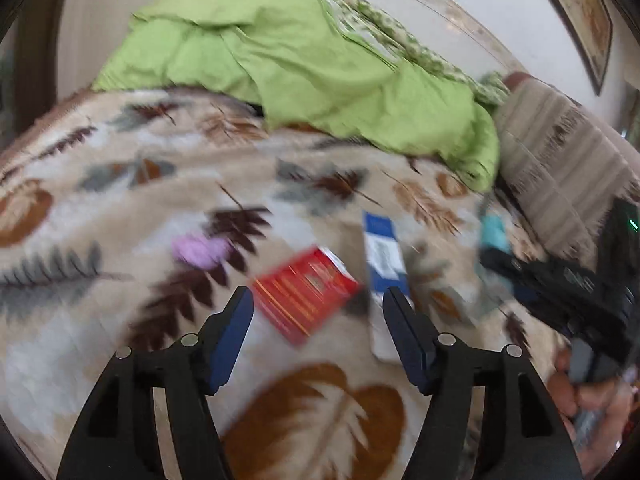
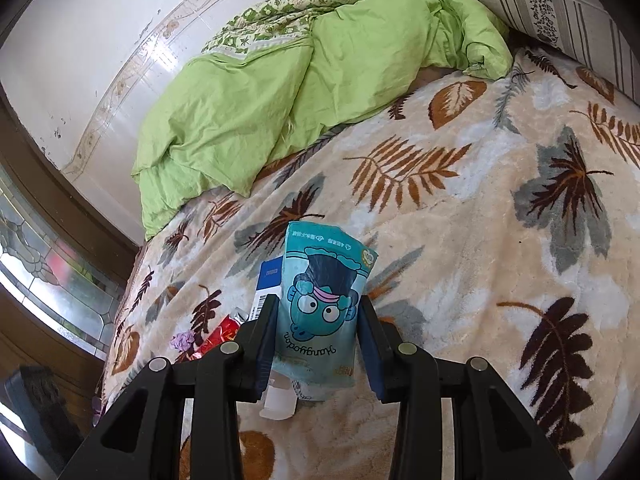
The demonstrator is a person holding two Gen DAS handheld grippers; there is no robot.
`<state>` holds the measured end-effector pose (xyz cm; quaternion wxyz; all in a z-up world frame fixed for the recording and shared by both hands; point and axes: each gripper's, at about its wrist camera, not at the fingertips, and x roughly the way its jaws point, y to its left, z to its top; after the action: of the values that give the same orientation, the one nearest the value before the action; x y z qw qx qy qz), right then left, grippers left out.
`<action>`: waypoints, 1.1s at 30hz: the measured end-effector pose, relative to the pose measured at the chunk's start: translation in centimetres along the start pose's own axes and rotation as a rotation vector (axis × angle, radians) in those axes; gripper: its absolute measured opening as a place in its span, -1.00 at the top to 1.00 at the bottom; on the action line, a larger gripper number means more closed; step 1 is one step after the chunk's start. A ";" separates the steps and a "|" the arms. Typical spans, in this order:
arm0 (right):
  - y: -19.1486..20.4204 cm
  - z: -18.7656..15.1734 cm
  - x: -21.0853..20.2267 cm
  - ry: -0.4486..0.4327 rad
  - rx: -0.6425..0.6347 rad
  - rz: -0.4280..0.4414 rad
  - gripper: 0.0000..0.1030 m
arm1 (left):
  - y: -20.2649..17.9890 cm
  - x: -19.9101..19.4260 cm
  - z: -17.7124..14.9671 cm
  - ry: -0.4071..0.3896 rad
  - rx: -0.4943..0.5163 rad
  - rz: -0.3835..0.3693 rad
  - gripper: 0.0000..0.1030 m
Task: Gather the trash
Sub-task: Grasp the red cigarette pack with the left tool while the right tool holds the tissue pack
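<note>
Two grippers are working over a bed. The right gripper (image 2: 319, 330) is clenching a teal pouch (image 2: 324, 304) with a cartoon face on it, its pads pressing on both sides of the pouch, which is hanging above the blanket (image 2: 460, 264). The left gripper (image 1: 318, 312) is standing released with nothing between its fingers, hovering over the blanket (image 1: 120, 208); its view is blurred. Just ahead of its fingers a red packet (image 1: 306, 292) is lying flat, and beside it, touching or nearly touching, a blue and white box (image 1: 384, 256) is lying lengthwise. A small purple scrap (image 1: 200, 250) is sitting a little to the left of the red packet. In the right wrist view the blue and white box (image 2: 269, 284) is showing partly behind the pouch, with the red packet (image 2: 222, 336) and the purple scrap (image 2: 182, 340) further left. A rumpled green quilt (image 2: 280, 92) is lying at the far side of the bed, and a striped pillow (image 2: 560, 12) is resting beside it.
</note>
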<state>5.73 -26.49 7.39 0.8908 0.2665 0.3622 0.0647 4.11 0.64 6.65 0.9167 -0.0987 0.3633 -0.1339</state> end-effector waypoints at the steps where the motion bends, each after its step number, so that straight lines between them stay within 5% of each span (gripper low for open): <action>1: 0.0 0.0 0.0 -0.001 0.000 -0.004 0.21 | 0.4 0.7 0.6 -0.015 -0.003 0.032 -0.28; 6: -0.3 -0.1 0.0 0.004 -0.003 -0.008 0.21 | 2.3 4.0 1.4 0.070 -0.071 0.004 -0.28; 10: -0.7 0.1 0.0 0.006 0.005 -0.016 0.21 | 1.8 6.1 1.5 0.096 0.011 0.034 -0.28; 13: -1.0 0.1 -0.1 0.006 0.011 -0.018 0.21 | 1.4 6.8 0.9 0.162 0.025 -0.029 -0.28; 17: -1.1 0.4 -0.3 -0.002 0.019 -0.015 0.21 | -0.9 5.8 0.2 0.175 0.166 -0.040 -0.28; 22: -0.7 0.2 -0.1 0.006 0.007 -0.011 0.21 | -2.5 6.3 -0.3 0.165 0.229 0.012 -0.27; 33: 0.1 -0.1 0.1 0.015 -0.048 -0.029 0.21 | -2.0 7.0 -0.8 0.188 0.191 0.110 -0.09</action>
<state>5.76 -26.34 7.27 0.8951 0.2393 0.3710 0.0625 8.14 -3.51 2.19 0.8899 0.0222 0.4379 -0.1259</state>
